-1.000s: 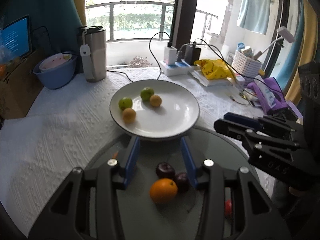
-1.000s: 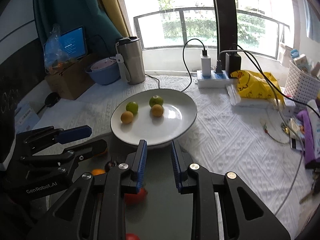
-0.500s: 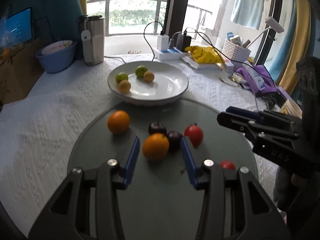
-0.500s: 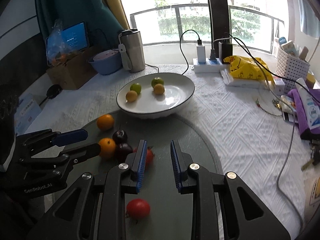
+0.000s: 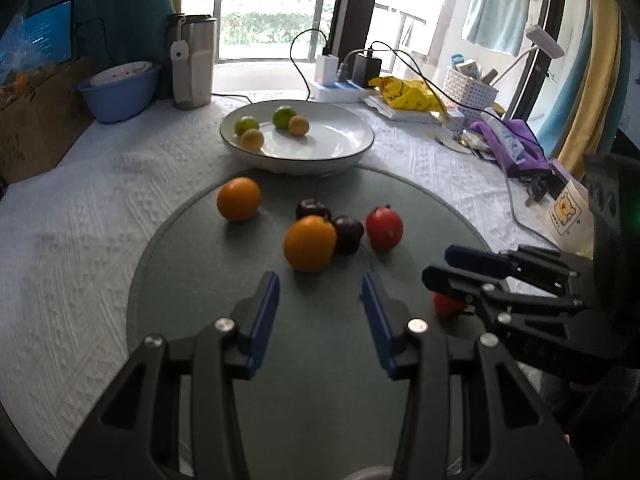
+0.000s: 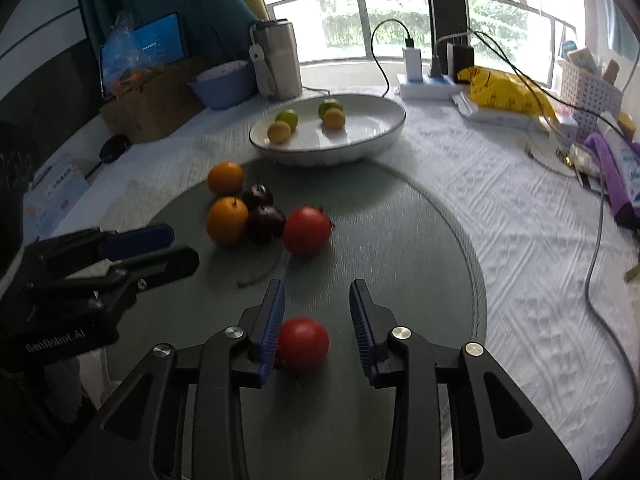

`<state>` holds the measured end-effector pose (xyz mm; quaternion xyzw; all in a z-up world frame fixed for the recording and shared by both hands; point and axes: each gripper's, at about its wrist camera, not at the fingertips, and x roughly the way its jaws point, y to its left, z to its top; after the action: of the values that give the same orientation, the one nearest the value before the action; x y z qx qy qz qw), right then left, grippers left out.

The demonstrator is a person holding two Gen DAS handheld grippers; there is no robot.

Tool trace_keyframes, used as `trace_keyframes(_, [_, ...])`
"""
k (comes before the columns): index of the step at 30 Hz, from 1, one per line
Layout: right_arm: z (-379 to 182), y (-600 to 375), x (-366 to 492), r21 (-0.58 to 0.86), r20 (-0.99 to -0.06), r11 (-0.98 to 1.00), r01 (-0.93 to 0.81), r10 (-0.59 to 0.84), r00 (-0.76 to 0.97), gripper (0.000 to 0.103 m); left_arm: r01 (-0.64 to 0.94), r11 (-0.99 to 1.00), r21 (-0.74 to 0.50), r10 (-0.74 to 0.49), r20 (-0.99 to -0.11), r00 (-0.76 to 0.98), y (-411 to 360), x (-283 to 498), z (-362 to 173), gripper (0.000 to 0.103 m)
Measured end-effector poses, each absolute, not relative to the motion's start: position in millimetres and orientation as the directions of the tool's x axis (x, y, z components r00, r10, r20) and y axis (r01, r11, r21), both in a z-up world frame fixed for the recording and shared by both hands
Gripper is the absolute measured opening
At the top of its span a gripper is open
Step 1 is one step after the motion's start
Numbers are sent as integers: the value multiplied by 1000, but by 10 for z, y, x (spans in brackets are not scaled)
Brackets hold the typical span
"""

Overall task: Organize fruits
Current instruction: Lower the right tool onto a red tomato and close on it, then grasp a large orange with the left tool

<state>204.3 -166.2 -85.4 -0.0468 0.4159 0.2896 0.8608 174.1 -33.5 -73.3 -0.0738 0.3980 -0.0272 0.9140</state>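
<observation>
A white plate [image 5: 340,152] [image 6: 376,136] at the back holds several small green and yellow citrus fruits. On the round grey mat [image 5: 192,280] [image 6: 400,232] lie two oranges [image 5: 310,243] [image 5: 239,199], two dark plums [image 5: 347,233] [image 5: 312,209] and two red tomatoes [image 5: 384,227] [image 6: 303,343]. My left gripper [image 5: 320,286] is open and empty, just short of the near orange. My right gripper [image 6: 318,294] is open, its jaws either side of the near tomato, which lies on the mat, close to the left jaw.
A steel tumbler [image 5: 193,68], a blue bowl [image 5: 118,94] and a cardboard box [image 5: 36,120] stand at the back left. A power strip with cables [image 5: 338,88], a yellow bag [image 5: 404,90], a white basket [image 5: 470,88] and purple clutter [image 5: 508,144] lie at the right.
Both grippers have drawn back from the plate toward the near edge of the mat. The fruits on the mat have come into full view, and the near tomato now sits between the right jaws.
</observation>
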Motion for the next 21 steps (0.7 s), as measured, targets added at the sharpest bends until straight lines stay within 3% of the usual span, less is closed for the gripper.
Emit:
trace_keyframes(14, [-876,-1693,1814,168,-764,812,-559,465,447,40,-18,990,-142,-96,-754,650,-331,1686,-859,45])
trace_keyframes(15, [-878,-1698,1810,169,-764,813,-557,465,447,40,-18,989,-145,-99,-754,649,-333,1685,-867,45])
trace_keyframes(17, [-884,-1710,1822,174,-766,815,-553,465,445,29,-14,990,-144,-100,-754,650,-348,1686,-868,45])
trace_keyframes(21, [-859,-1730,1862,167,-759,819,-549,462,458,29,-9,991,-135,-96,-753,651,-342,1713,-865,45])
